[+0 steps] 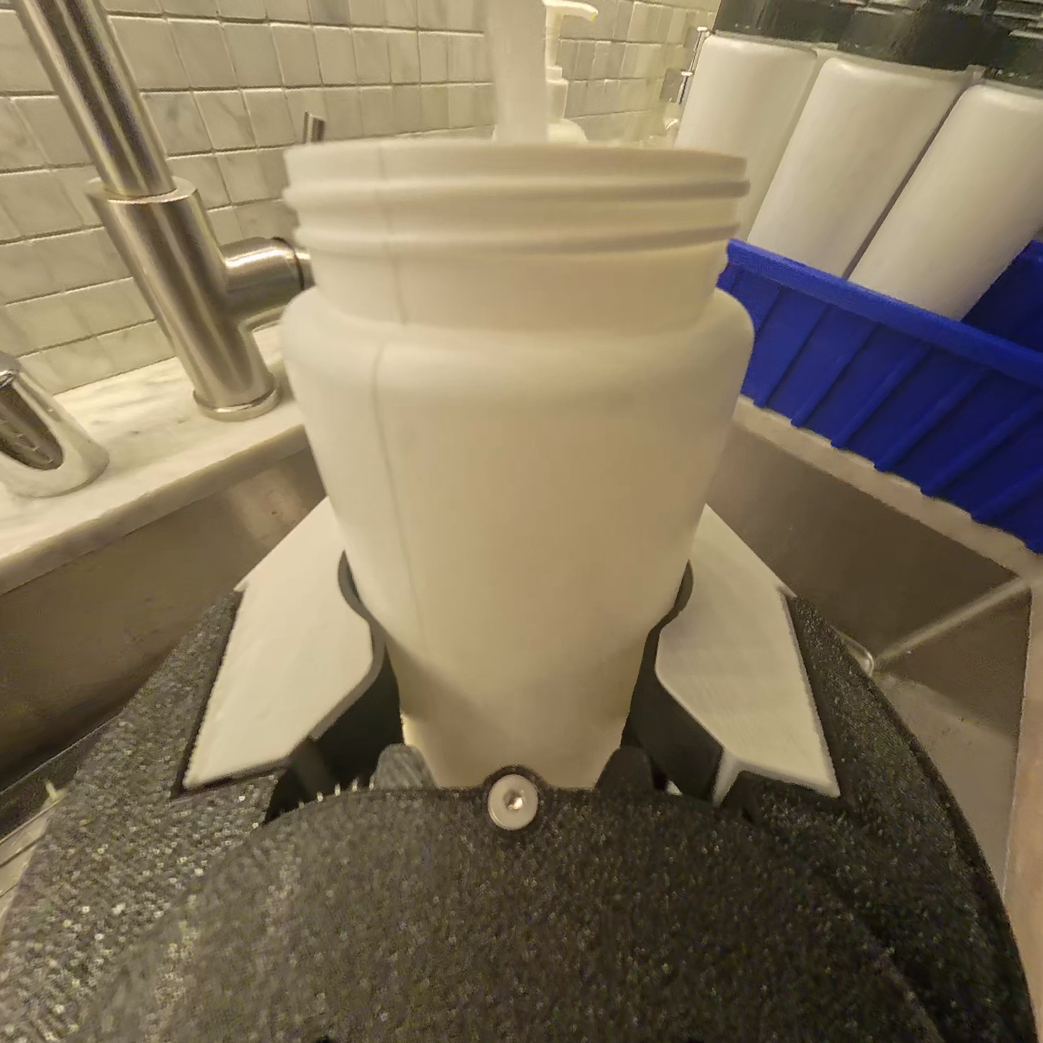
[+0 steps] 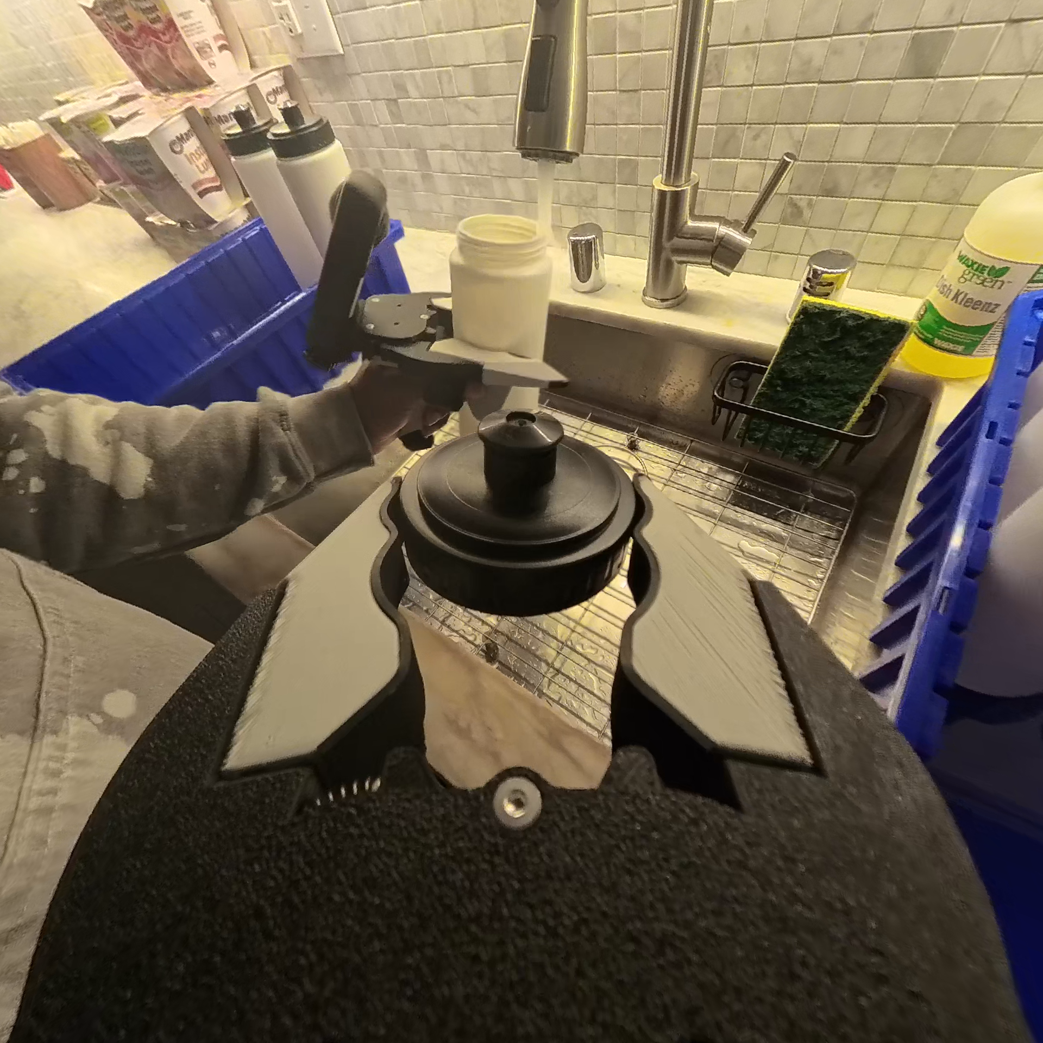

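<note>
- The white bottle (image 1: 508,423) hides the left gripper (image 1: 516,570) fingertips and most of the pump dispenser (image 1: 550,73) behind it.
- The picture's top edge cuts off the tap (image 1: 130,169).
- The black cap (image 2: 513,522) covers the right gripper (image 2: 516,525) pads.

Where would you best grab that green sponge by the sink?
Grip the sponge by its upper half, coming down from above with the gripper across its thin faces. It stands on end, leaning, in the black wire caddy on the sink wall, so only the top is free; the caddy hides its lower part.
</note>
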`<state>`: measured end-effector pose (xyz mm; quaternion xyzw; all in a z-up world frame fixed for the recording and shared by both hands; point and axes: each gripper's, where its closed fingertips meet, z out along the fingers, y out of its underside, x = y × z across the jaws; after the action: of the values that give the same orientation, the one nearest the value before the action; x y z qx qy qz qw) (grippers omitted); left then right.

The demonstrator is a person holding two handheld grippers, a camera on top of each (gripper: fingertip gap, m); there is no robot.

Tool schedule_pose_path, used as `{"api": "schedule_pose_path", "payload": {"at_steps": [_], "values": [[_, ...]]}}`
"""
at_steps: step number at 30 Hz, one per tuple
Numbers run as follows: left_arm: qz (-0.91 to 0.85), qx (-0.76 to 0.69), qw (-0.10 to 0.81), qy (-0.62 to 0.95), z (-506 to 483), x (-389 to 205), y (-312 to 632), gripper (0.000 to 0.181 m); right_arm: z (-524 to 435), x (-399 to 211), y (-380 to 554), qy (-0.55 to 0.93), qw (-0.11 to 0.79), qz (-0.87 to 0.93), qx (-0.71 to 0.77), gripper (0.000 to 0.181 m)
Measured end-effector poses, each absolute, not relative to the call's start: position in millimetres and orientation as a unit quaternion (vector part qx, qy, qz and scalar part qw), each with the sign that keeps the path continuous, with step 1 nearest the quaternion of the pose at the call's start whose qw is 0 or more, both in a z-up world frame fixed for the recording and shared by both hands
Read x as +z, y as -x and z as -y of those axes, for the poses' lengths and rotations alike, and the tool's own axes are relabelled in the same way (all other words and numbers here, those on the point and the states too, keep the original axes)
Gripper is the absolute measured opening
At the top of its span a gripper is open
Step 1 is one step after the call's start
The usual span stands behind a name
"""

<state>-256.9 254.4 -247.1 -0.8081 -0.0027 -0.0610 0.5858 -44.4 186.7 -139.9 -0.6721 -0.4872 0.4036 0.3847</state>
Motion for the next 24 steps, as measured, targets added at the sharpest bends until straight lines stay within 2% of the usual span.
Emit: {"api": "schedule_pose_path", "payload": {"at_steps": [8,16,20,24], "values": [[0.001,-0.024,0.57,0.821,-177,-241,282,0.104,-170,-127,71,0.642,0.389,0.495,0.438,0.078],[-0.046,-0.082,0.608,0.788,-99,-167,242,0.103,-116,-49,137,0.519,0.392,0.547,0.527,0.078],[-0.082,-0.126,0.625,0.766,-78,-131,199,0.103,-69,-5,170,0.42,0.343,0.608,0.58,0.078],[-0.108,-0.16,0.636,0.747,-67,-105,164,0.103,-21,9,182,0.343,0.265,0.667,0.606,0.078]]}}
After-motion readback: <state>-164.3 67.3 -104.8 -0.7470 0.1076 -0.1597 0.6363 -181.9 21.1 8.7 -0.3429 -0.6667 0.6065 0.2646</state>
